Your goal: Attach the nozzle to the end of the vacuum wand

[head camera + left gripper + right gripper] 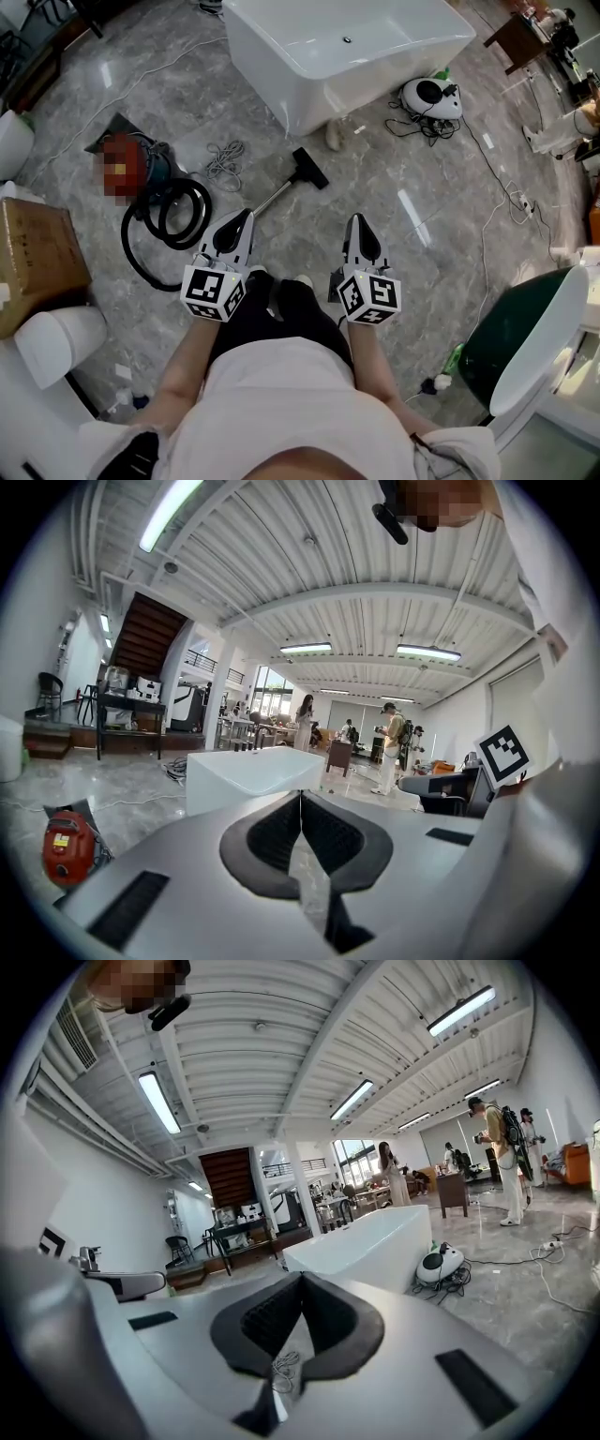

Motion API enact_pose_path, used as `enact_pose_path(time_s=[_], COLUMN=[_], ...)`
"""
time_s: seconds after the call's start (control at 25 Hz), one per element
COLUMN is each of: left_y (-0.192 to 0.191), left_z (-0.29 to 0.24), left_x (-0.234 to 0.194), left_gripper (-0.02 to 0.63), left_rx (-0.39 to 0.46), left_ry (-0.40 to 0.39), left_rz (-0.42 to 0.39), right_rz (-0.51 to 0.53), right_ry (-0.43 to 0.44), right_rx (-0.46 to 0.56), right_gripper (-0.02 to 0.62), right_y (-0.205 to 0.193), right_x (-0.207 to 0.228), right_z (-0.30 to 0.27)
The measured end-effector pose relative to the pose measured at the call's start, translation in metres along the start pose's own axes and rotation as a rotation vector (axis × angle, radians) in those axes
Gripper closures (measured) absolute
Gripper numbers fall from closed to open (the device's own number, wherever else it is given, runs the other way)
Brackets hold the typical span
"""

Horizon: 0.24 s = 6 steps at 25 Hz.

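On the marble floor in the head view lies a red vacuum canister (pixel 131 161) with a black hose (pixel 173 216) coiled beside it. A thin metal wand (pixel 272 199) runs from the hose up to a black floor nozzle (pixel 309 169), which sits at the wand's far end. My left gripper (pixel 247 215) hovers above the floor just right of the hose, jaws shut and empty. My right gripper (pixel 356 219) is level with it further right, also shut on nothing. In the left gripper view the jaws (pixel 300 795) meet and the red canister (pixel 67 847) shows at lower left.
A white bathtub (pixel 281 56) stands ahead beyond the nozzle, with a white cleaner and its cables (pixel 431 96) to its right. A loose cord (pixel 223 159) lies near the canister. A cardboard box (pixel 33 262) is at left, a green-lined tub (pixel 525 337) at right. People stand far off.
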<state>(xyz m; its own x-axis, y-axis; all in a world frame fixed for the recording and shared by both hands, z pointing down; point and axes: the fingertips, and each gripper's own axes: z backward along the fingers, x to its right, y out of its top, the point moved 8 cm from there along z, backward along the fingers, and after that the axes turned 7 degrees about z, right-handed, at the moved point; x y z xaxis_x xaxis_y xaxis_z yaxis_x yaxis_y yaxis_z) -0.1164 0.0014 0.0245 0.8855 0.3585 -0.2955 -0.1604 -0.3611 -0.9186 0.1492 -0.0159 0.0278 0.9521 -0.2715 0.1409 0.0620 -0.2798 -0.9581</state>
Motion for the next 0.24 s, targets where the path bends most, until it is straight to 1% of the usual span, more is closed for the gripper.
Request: enact_pose_path(time_s=[0.24], left_y=[-0.0017], left_z=[0.0008], left_x=[-0.0032], left_gripper=[0.595], left_rx=[-0.004], left_ry=[0.01], left_rz=[0.002], right_rz=[-0.003], right_ry=[0.004], right_rx=[-0.01], right_gripper=[0.58], right_y=[-0.002], right_x=[0.0006], right_z=[-0.0004])
